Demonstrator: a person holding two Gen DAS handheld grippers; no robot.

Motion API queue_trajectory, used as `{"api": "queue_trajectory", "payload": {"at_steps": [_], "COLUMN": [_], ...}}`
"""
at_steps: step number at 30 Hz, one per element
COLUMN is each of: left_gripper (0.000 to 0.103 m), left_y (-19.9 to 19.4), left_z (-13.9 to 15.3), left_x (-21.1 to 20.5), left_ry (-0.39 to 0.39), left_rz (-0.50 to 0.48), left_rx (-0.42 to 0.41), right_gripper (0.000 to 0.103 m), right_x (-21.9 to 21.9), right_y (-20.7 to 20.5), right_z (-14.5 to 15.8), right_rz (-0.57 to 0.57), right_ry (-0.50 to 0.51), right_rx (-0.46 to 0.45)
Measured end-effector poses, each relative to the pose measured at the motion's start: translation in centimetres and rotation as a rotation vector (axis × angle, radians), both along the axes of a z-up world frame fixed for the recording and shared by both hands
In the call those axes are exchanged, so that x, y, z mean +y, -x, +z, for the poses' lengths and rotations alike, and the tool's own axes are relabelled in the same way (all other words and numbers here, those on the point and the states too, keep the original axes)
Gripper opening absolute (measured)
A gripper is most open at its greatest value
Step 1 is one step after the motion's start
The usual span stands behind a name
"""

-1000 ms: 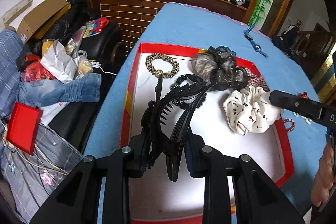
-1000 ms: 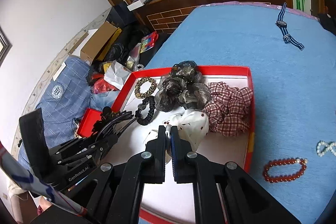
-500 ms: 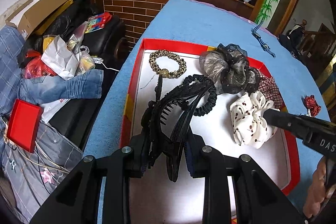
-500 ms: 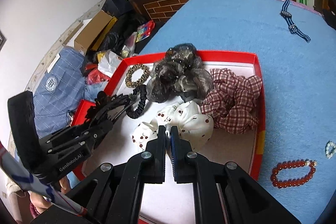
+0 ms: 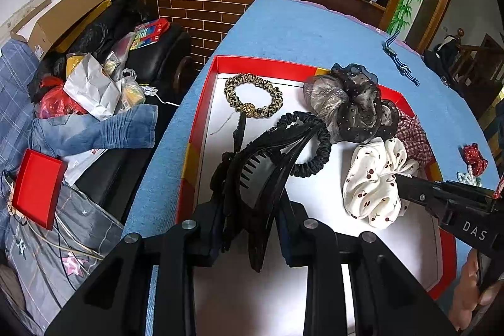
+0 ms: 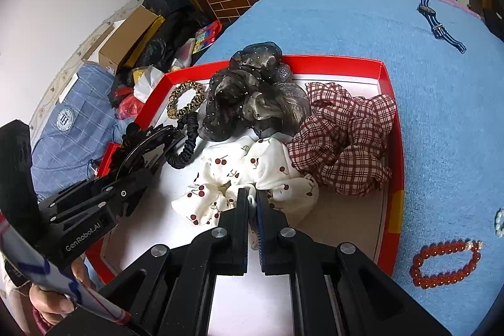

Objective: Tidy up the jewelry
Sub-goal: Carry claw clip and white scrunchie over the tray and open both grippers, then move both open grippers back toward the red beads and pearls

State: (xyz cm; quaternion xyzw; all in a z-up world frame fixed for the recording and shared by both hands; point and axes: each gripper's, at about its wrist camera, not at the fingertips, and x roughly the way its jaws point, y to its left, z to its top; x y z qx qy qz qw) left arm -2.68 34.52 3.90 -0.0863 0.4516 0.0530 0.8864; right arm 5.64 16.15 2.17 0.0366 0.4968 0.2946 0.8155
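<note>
Hair clips (image 5: 264, 175), black and bunched, are clamped in the left gripper (image 5: 252, 229) over the red tray (image 5: 201, 103), apparently for sorting inside. White cherry scrunchie (image 6: 249, 172), mid-tray, is pinched at its near edge by the closed right gripper (image 6: 252, 210), though that pinch is partly hidden. Red bead bracelet (image 6: 447, 263), outside the tray, is shown fully by the right view only.

Blue table (image 6: 346, 21): red tray (image 6: 390, 103) mid-frame, striped watch (image 6: 441, 21) upper right, red bead bracelet (image 6: 445, 265) lower right.
</note>
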Motion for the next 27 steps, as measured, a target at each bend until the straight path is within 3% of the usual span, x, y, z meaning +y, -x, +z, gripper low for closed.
{"api": "queue_trajectory", "payload": {"at_steps": [8, 27], "left_gripper": [0.040, 0.045], "left_y": [0.3, 1.3], "left_z": [0.6, 2.7], "left_x": [-0.4, -1.9], "left_ry": [-0.016, -0.062], "left_rz": [0.001, -0.008], "left_rx": [-0.020, -0.057], "right_gripper": [0.007, 0.013], "right_x": [-0.6, -2.9], "right_y": [0.1, 2.3], "right_z": [0.5, 3.1], "right_rz": [-0.004, -0.011], "right_ry": [-0.023, -0.077], "right_rx": [0.015, -0.005]}}
